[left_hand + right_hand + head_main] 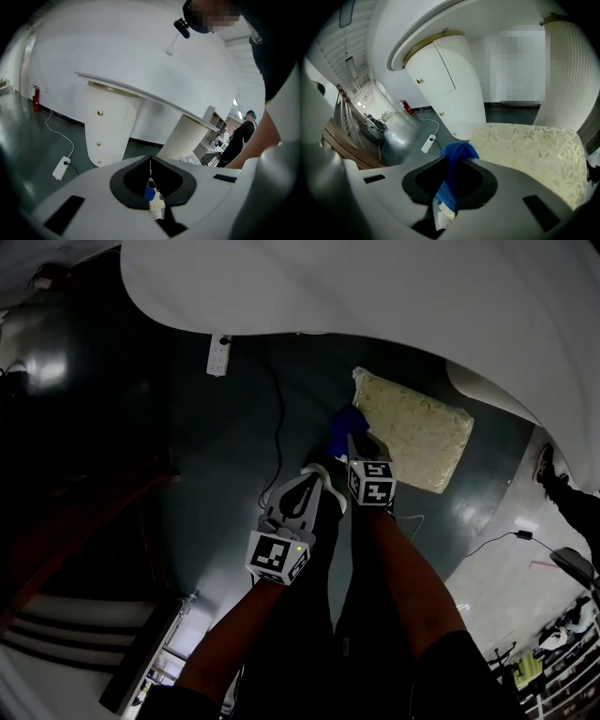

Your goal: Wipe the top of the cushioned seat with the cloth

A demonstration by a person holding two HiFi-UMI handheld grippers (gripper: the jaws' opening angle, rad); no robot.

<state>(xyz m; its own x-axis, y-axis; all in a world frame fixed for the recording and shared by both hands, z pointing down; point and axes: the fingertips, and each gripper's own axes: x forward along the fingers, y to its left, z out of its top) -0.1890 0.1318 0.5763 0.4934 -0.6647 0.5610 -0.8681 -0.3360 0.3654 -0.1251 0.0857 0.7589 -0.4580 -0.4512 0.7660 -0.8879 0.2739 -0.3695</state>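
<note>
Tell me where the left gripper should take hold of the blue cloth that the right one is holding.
Probably the bunched fold of the blue cloth that sticks out past the fingers of the right gripper, by the cushioned seat. Bring the left gripper in from its own side, opened first: it is shut now.

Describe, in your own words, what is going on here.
A person holds a two-jaw gripper in each hand above a dark floor. The right gripper is shut on a blue cloth, held at the near corner of the cream, leaf-patterned cushioned seat; whether cloth and seat touch is unclear. The left gripper hangs beside it, off the seat, jaws together. A small blue and white bit shows at their seam, too small to identify.
</note>
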